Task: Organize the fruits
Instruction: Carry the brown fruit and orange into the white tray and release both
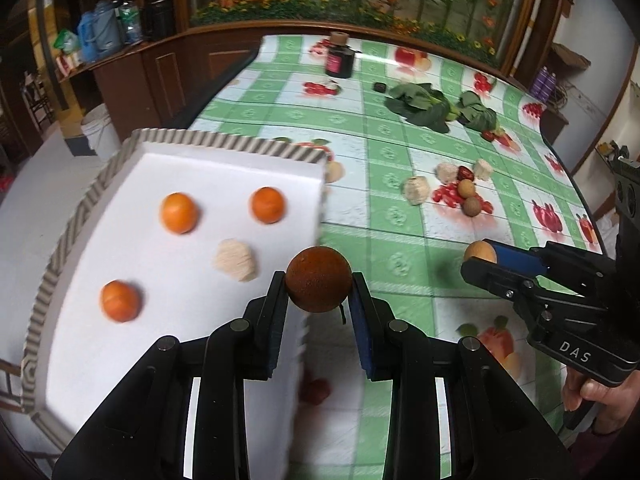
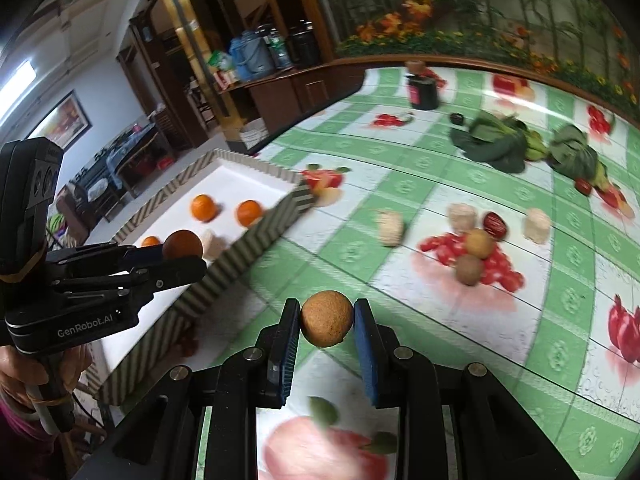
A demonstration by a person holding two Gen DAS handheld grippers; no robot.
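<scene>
Inside the white tray with the striped corrugated rim: three round orange citrus fruits and one pale beige ridged fruit. On the green checked tablecloth: three more pale beige ridged fruits, two small brown round fruits, one dark red date, two bunches of dark leafy greens, one dark jar. Two small round fruits are held, one brown, one tan.

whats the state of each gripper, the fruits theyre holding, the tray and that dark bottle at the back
left gripper: shut on reddish-brown fruit
reddish-brown fruit: held above the tray's edge
right gripper: shut on tan fruit
tan fruit: held over the tablecloth
tray: holds three oranges and a pale fruit
dark bottle: upright, capped
</scene>
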